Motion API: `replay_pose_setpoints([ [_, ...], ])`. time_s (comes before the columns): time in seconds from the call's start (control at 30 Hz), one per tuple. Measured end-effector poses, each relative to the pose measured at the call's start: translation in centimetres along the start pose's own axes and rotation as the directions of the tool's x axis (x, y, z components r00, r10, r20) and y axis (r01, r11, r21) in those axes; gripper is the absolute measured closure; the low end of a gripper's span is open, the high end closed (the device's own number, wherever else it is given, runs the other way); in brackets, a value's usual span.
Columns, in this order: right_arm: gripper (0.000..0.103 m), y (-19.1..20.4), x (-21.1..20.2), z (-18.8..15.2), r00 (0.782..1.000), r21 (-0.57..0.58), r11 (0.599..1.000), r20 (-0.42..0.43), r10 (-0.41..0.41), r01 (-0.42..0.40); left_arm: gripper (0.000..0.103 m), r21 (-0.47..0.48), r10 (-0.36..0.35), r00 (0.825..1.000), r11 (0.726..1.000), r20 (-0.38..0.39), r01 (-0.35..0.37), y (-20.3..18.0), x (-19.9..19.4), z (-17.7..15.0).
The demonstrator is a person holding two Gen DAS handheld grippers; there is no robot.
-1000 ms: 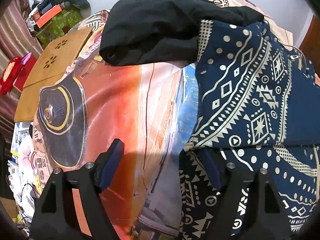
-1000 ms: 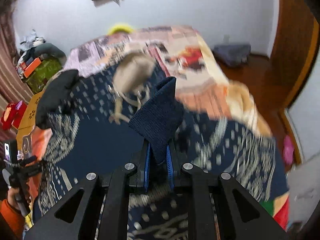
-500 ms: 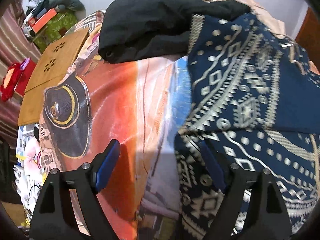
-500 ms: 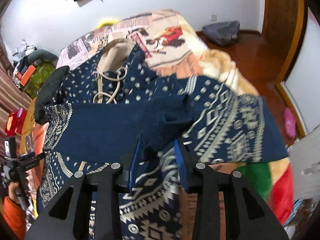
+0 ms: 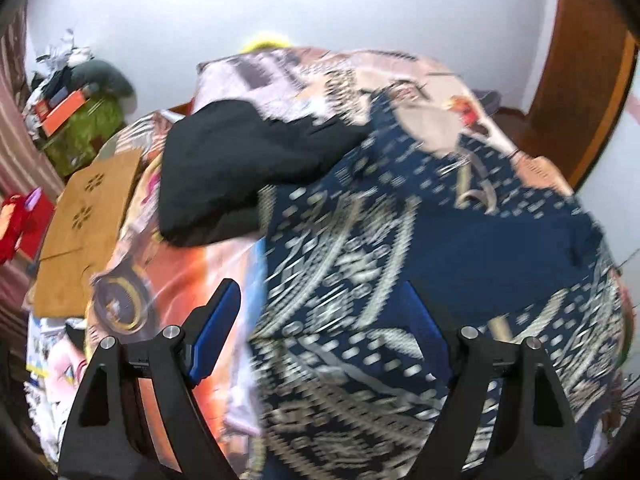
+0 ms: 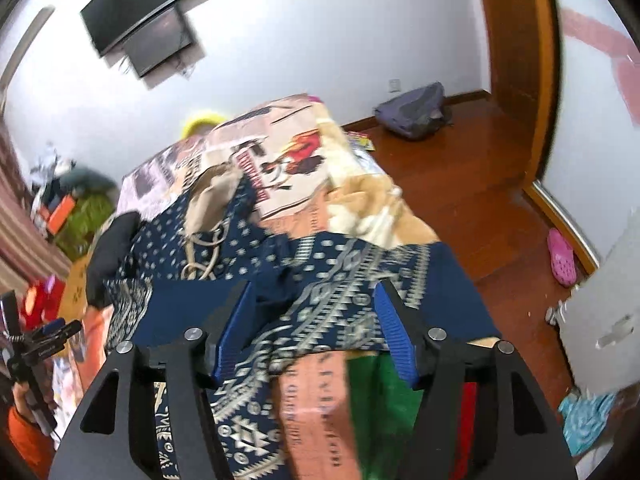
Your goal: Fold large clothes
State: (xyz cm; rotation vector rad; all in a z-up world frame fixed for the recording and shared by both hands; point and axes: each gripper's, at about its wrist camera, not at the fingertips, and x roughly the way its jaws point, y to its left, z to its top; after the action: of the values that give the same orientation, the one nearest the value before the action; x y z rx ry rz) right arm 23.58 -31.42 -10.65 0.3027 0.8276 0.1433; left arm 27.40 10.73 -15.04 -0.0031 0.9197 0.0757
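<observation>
Hoodie (image 5: 460, 248) spread on bed w/ sleeve folded across; left claw (image 5: 320, 332) & right claw (image 6: 316, 332) both wide open, empty.

The left gripper (image 5: 320, 324) fills the bottom of its wrist view, jaws spread wide, blue pads (image 5: 216, 334) facing each other with nothing held between them. The right gripper (image 6: 316, 332) sits low in its own view, jaws likewise spread apart and empty. At that frame's lower left edge, a hand (image 6: 22, 394) grips the left handle.
</observation>
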Motion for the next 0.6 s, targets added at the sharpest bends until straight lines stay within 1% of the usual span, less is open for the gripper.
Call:
replay_pose_setpoints([
  [0.1, 0.043, -3.1, 0.6, -0.4, 0.999, 0.075, 0.997, -0.027, -0.025, 0.027, 0.021, 0.023, -0.044, 0.999, 0.999, 0.004, 0.044, -2.5, 0.5, 1.0],
  [0.17, 0.043, -5.4, 1.6, -0.9, 0.997, 0.139, 0.989, -0.071, -0.029, 0.039, 0.021, 0.041, -0.054, 0.999, 0.998, -0.004, 0.054, -4.1, 1.3, 1.2],
  [0.23, 0.043, -7.6, 2.9, -1.8, 0.993, 0.211, 0.977, -0.118, -0.018, 0.042, 0.021, 0.051, -0.068, 0.997, 0.996, -0.021, 0.069, -5.3, 2.4, 1.4],
  [0.33, 0.043, -10.0, 4.4, -3.2, 0.986, 0.272, 0.958, -0.159, -0.050, 0.093, 0.021, 0.056, -0.091, 0.995, 0.994, -0.051, 0.094, -6.7, 4.2, 1.2],
  [0.4, 0.043, -11.0, 5.3, -3.9, 0.983, 0.308, 0.947, -0.178, -0.035, 0.089, 0.021, 0.063, -0.094, 0.993, 0.993, -0.066, 0.098, -7.5, 5.2, 1.0],
  [0.5, 0.043, -12.9, 6.9, -4.6, 0.979, 0.400, 0.914, -0.203, 0.022, 0.062, 0.021, 0.066, -0.103, 0.990, 0.992, -0.096, 0.109, -8.2, 6.7, 0.7],
  [0.6, 0.042, -14.2, 8.3, -4.6, 0.979, 0.463, 0.885, -0.195, 0.055, 0.042, 0.021, 0.062, -0.107, 0.988, 0.991, -0.114, 0.115, -8.5, 7.7, 0.5],
])
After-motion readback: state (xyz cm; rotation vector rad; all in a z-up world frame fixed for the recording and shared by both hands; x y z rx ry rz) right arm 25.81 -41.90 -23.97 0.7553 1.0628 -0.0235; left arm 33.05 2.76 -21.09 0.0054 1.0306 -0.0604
